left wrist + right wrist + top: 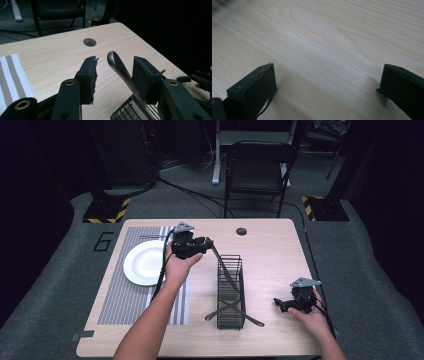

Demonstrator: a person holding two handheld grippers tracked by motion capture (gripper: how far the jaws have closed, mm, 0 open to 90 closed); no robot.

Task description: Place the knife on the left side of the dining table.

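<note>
Your left claw stands about half open, with the metal utensil handle between its pads, close against the right-hand pad; the other pad is clearly off it, so whether you grip it can't be told. The utensil's long axis slants from the wire basket up toward your left claw, its lower end inside the basket at mid-counter. Your right claw gapes wide and empty, low over bare counter, well apart from the basket. The left hand is the nearer; closing squarely across that slanted handle looks like the next call.
</note>
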